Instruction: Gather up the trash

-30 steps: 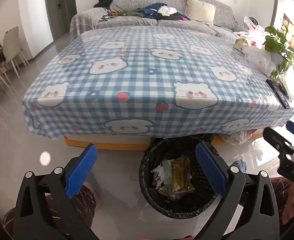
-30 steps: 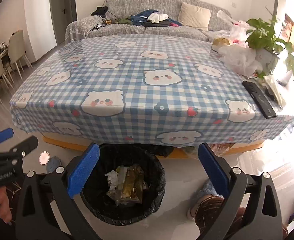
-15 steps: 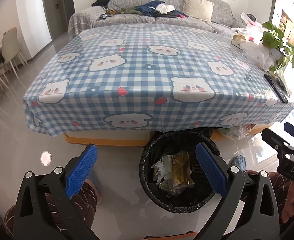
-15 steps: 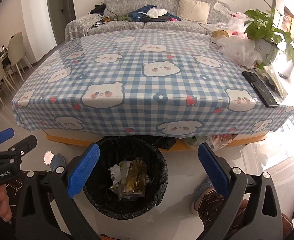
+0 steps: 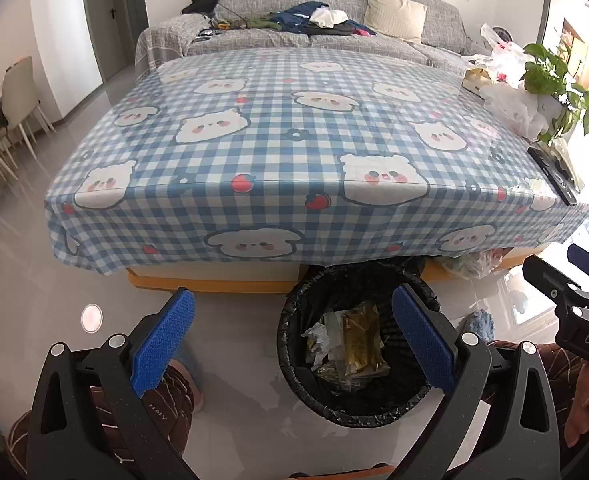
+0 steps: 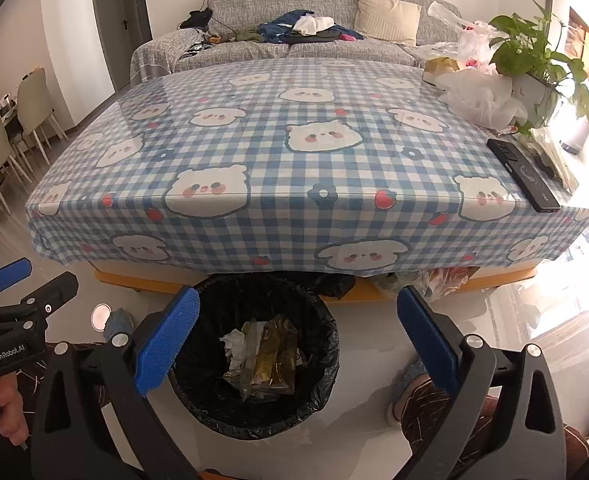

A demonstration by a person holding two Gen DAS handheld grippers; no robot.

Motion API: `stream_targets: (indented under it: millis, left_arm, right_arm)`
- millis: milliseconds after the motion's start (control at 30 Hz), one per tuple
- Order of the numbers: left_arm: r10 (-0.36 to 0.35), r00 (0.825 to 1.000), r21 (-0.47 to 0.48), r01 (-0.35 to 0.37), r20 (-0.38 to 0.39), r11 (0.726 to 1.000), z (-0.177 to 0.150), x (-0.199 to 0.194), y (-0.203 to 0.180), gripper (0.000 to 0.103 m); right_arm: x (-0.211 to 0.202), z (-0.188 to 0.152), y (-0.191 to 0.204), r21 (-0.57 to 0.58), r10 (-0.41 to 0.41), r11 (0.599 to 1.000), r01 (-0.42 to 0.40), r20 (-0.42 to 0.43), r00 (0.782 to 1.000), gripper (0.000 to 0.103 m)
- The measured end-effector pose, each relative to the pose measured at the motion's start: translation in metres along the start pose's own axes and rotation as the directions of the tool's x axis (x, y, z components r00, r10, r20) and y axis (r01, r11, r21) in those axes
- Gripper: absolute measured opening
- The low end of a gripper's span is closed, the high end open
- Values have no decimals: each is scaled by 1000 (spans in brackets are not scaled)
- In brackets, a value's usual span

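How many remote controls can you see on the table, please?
1 for certain: a black remote control lies near the table's right front corner, on the checked tablecloth. A second dark item sits just beyond it, beside the potted plant, but is too hidden to identify.

We see a tablecloth [image 6: 294, 168] in blue-and-white check, printed with white bear faces, red strawberries and dark blue flowers. The bin [image 6: 254, 412] wears a black liner; inside lie white crumpled paper [image 6: 234, 346] and a gold-brown wrapper [image 6: 272, 354]. Both grippers [image 5: 292, 344] [image 6: 298, 344] have black frames and blue pads [image 6: 166, 340]. The sofa [image 6: 314, 0] is grey with a cream cushion [image 6: 386, 18]. The remote [image 6: 522, 174] is black, the plant [image 6: 526, 56] green, the bags [image 6: 482, 96] white, perhaps translucent.
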State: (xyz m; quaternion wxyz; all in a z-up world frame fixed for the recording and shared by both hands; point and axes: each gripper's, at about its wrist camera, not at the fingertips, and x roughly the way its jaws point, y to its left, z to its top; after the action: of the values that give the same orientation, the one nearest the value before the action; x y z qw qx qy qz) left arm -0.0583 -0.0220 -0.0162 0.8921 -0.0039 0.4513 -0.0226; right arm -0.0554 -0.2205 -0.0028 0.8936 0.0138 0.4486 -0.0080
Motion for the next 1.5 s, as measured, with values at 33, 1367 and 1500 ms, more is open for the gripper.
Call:
stream_targets:
  millis: [33,1367,1500]
  left_arm:
    - [-1,1000,0,1,1,1000,0,0,0,97]
    - [-19,1000,-6,19,5,1000,0,2,0,97]
    - [-22,1000,-1,22,11,1000,2,1,-1,97]
  right_arm:
    - [0,0,1,-1,2,1000,-2,0,1000,95]
    - [5,0,4,2,11,1000,-11,-8,1000,95]
    - [5,0,4,2,12,1000,-12,-8,1000,95]
